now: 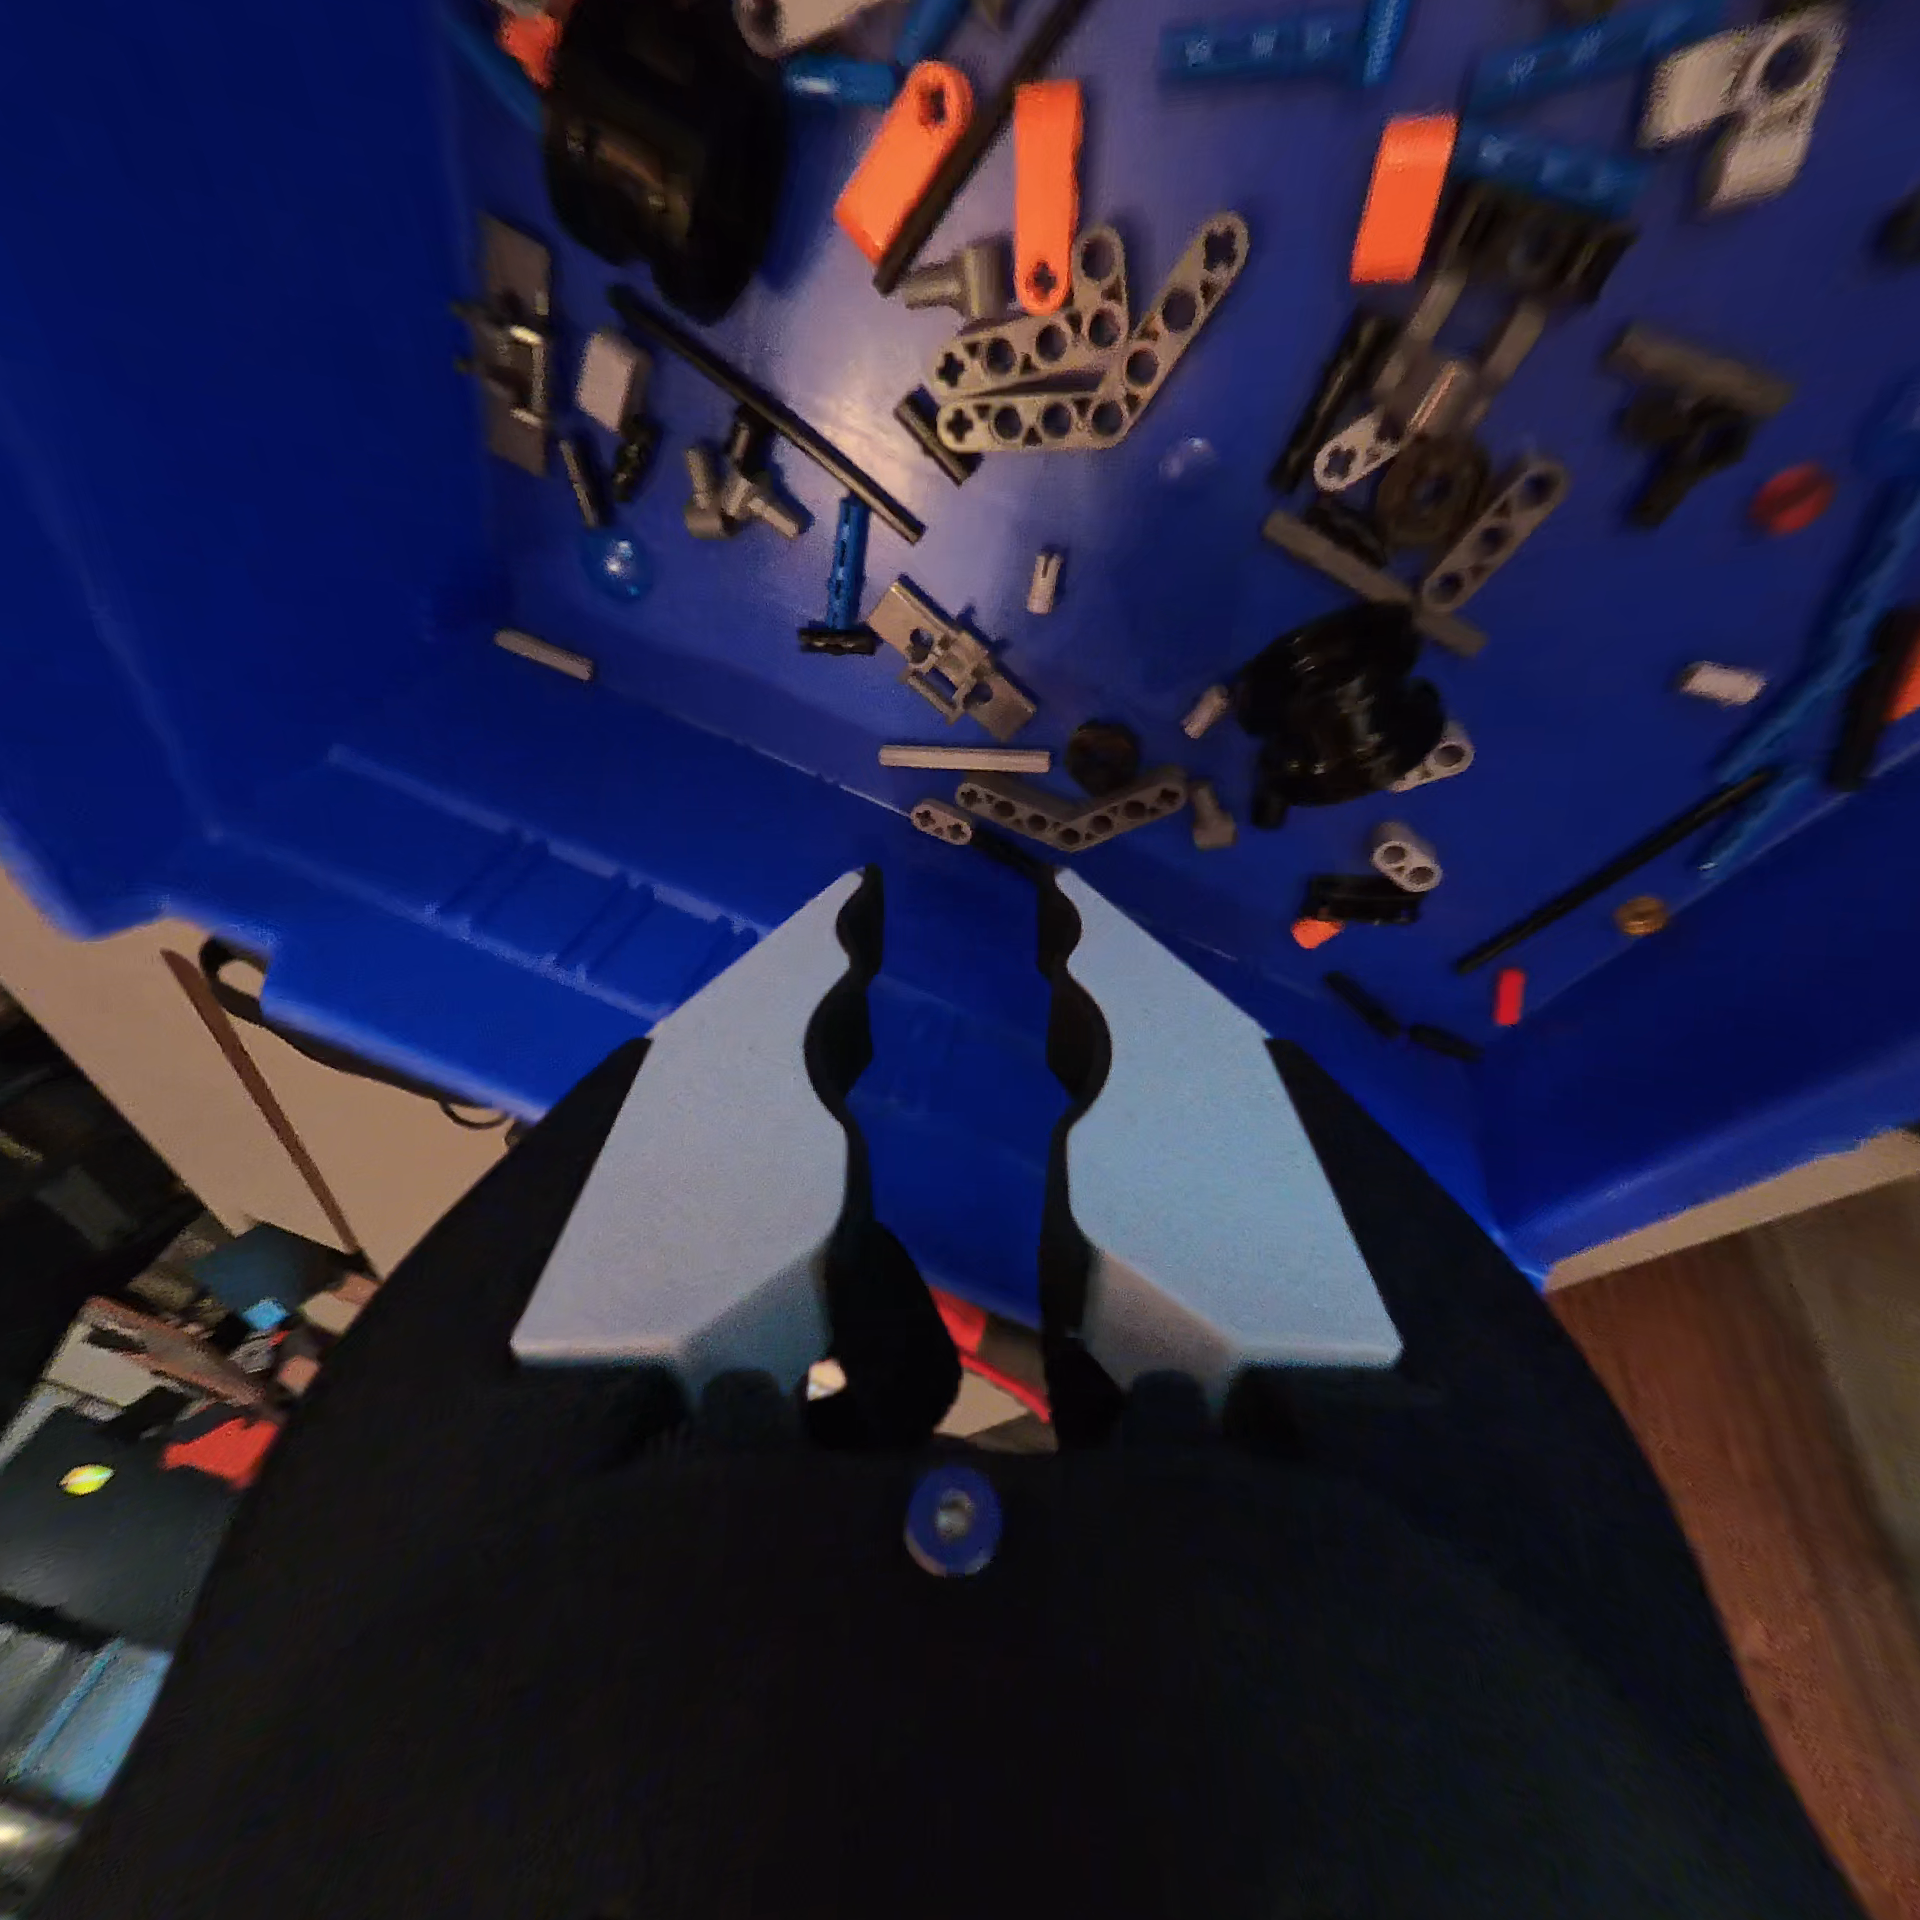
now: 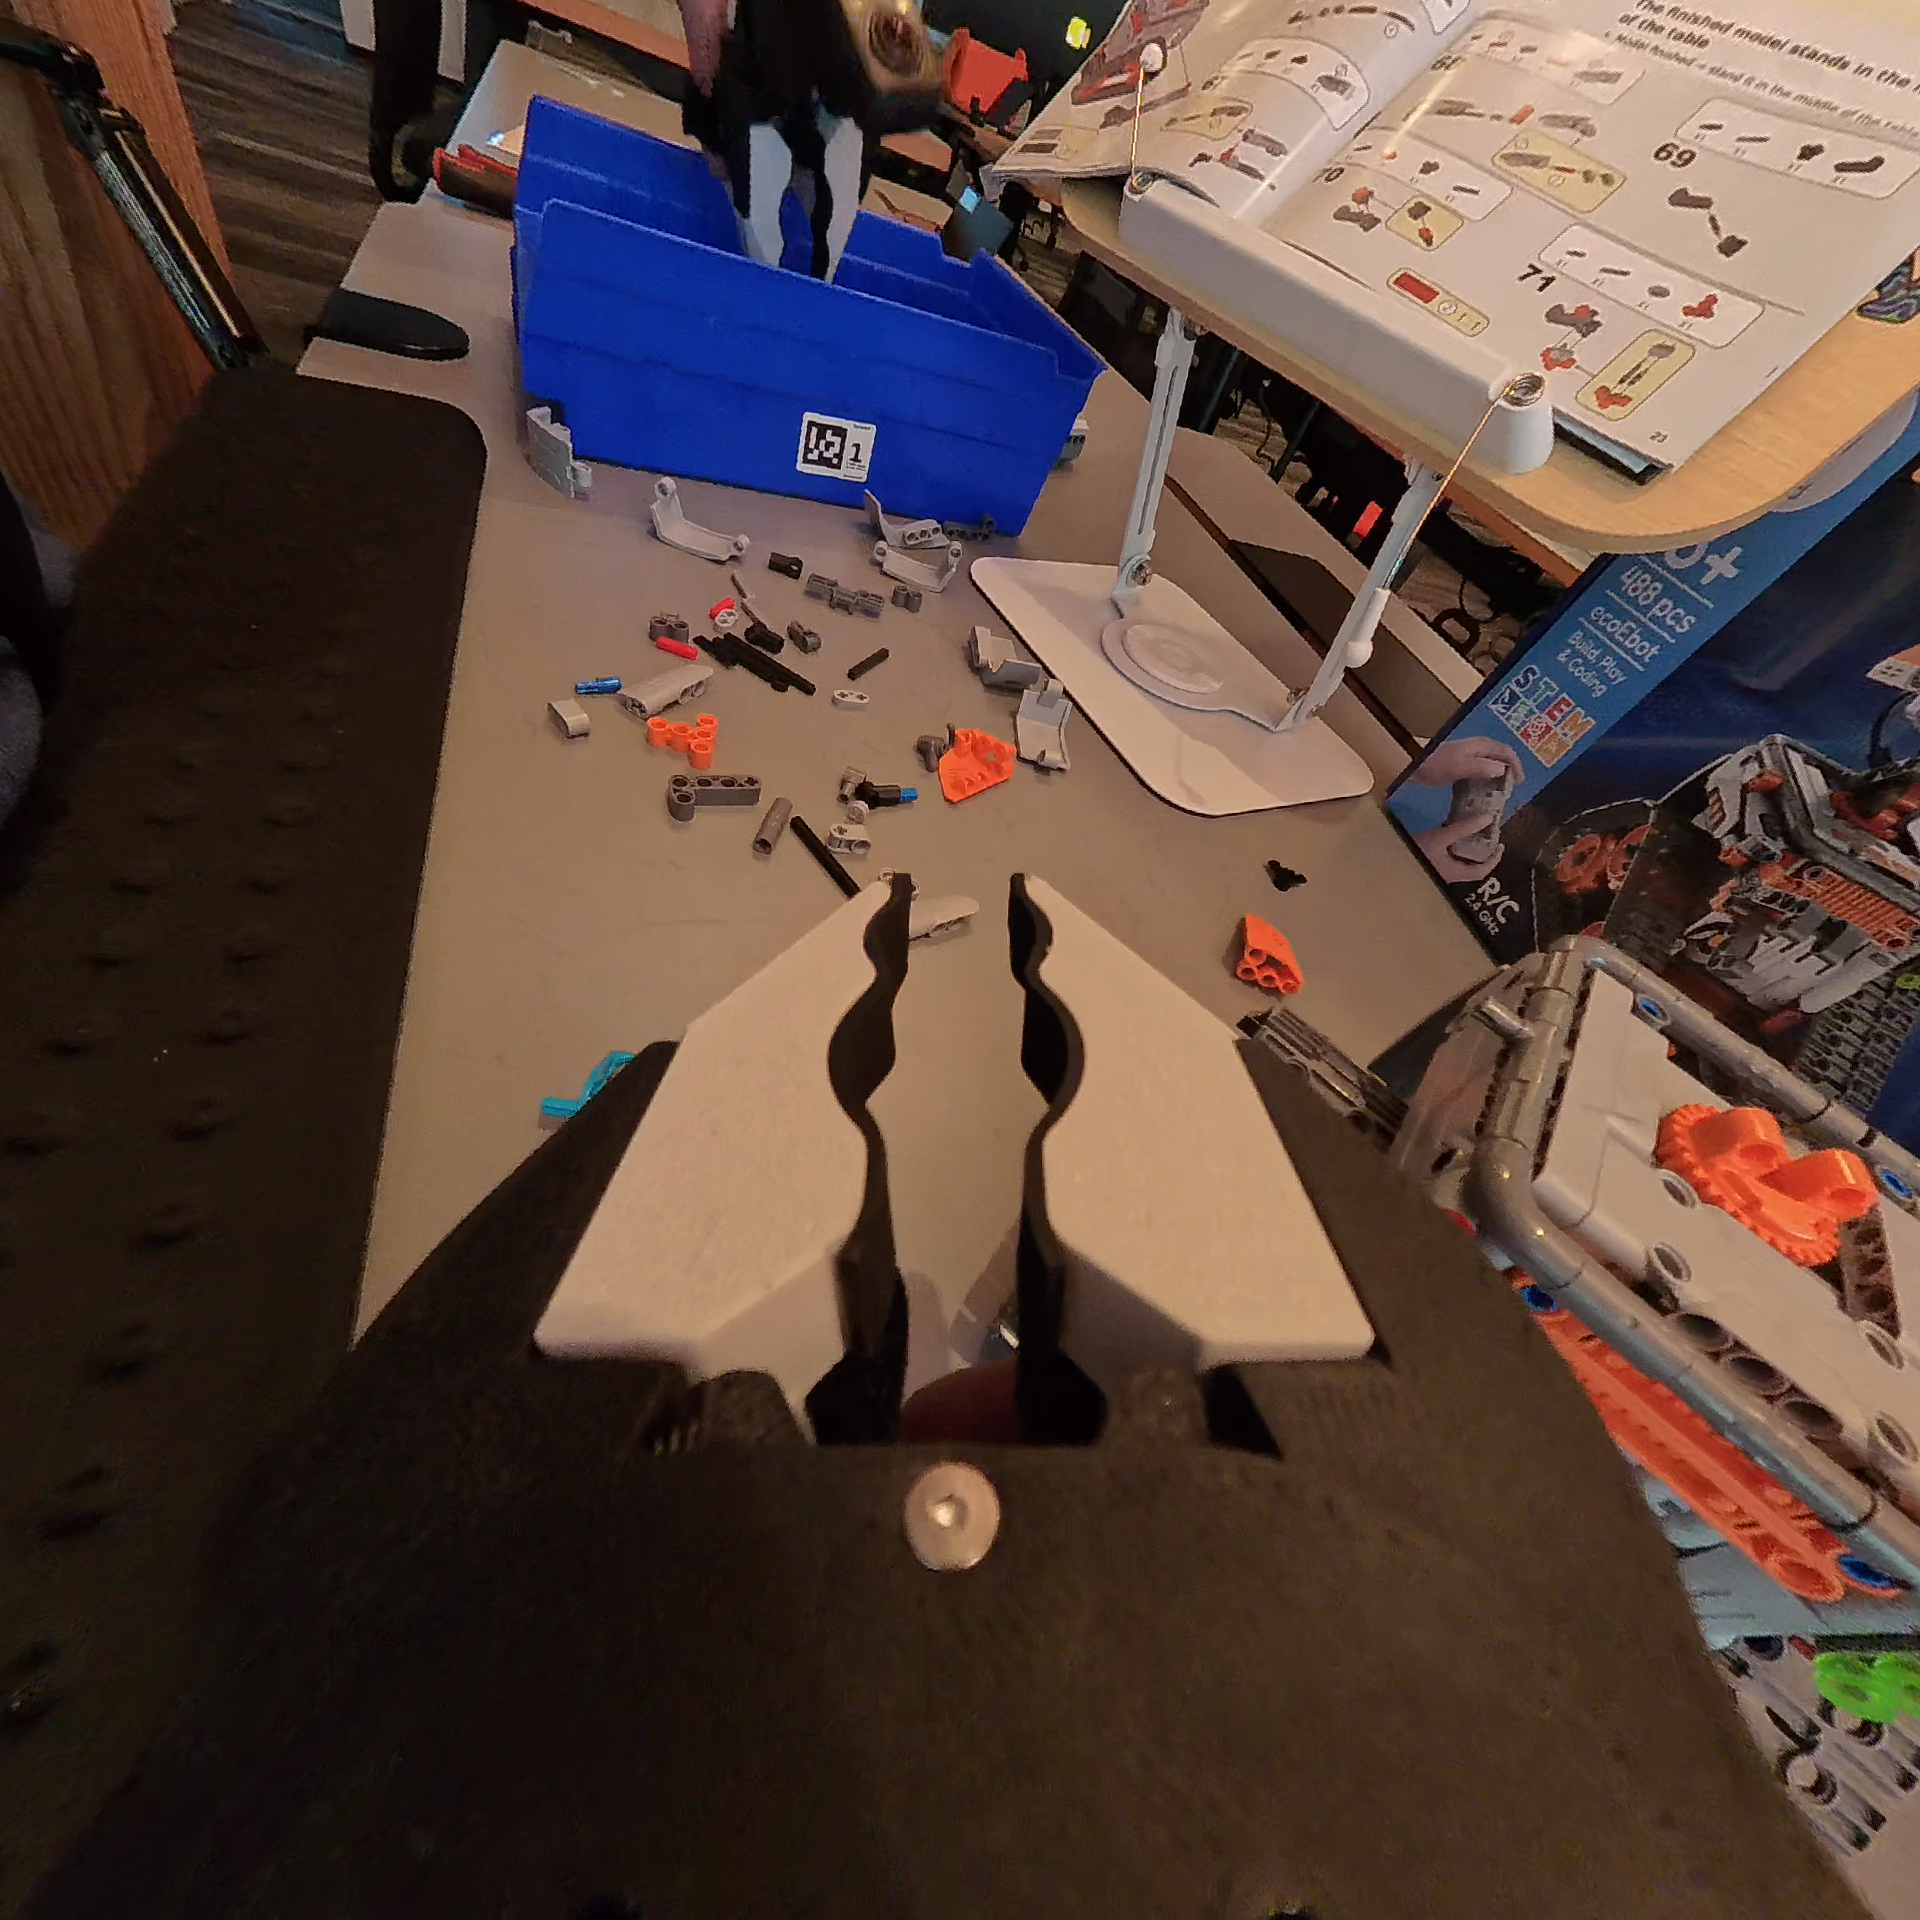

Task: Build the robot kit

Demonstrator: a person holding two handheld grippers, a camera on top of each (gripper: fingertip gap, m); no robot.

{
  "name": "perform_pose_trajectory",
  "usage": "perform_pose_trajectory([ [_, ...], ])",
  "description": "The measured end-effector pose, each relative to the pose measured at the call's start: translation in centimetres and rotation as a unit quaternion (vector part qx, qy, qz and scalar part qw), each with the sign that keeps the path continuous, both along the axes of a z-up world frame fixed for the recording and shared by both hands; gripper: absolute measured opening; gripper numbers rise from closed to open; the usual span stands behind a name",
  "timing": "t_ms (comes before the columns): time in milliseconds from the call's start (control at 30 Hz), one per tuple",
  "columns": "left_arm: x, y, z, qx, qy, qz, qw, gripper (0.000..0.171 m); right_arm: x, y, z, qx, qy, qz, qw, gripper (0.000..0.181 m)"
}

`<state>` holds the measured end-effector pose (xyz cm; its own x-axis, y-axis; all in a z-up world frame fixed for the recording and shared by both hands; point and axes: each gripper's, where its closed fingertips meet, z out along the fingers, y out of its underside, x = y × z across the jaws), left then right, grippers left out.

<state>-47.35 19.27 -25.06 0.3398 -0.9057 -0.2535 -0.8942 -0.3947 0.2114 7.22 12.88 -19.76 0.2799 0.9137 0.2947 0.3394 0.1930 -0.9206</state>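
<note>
Left tongs (image 1: 961, 883) gape over part-strewn blue bin (image 1: 312, 520).

My left claw (image 1: 961, 883) is hovering open and empty over the blue bin (image 1: 312, 520) at frame centre, nearest the bent grey beam (image 1: 1070, 810); orange pieces (image 1: 904, 156) are lying along the top.

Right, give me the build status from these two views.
Done: a partly built model of grey beams with an orange gear sits at the right. In hand: nothing; the left gripper hangs open over the blue bin, the right gripper open above the table. Left: loose pieces on the table.
</note>
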Motion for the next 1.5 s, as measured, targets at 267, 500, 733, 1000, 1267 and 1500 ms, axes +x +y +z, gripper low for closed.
perform_pose_trajectory([
  [267,-2.1,0.3,-2.9,-0.077,0.097,-0.057,0.991,0.033,0.0,-0.2,0.1,-0.001,0.003,0.005,1.000,0.017],
  [500,-2.7,0.3,-3.4,-0.118,0.095,-0.033,0.988,0.025,0.0,-0.5,0.4,0.001,0.008,0.010,1.000,0.016],
  [733,-2.4,0.0,-3.6,-0.155,0.042,0.006,0.987,0.017,0.0,-0.6,0.5,0.001,0.012,0.013,1.000,0.017],
  [1000,-1.4,0.4,-2.5,-0.116,-0.022,0.013,0.993,0.017,0.0,-0.6,0.4,-0.001,0.012,0.013,1.000,0.017],
  [1267,-4.2,0.5,-3.4,-0.117,0.111,-0.036,0.986,0.031,0.0,-0.6,0.5,0.001,0.012,0.013,1.000,0.017],
  [1500,-4.0,-0.7,-4.1,-0.148,0.115,-0.018,0.982,0.021,0.0,-0.7,0.5,0.000,0.013,0.016,1.000,0.017],
])
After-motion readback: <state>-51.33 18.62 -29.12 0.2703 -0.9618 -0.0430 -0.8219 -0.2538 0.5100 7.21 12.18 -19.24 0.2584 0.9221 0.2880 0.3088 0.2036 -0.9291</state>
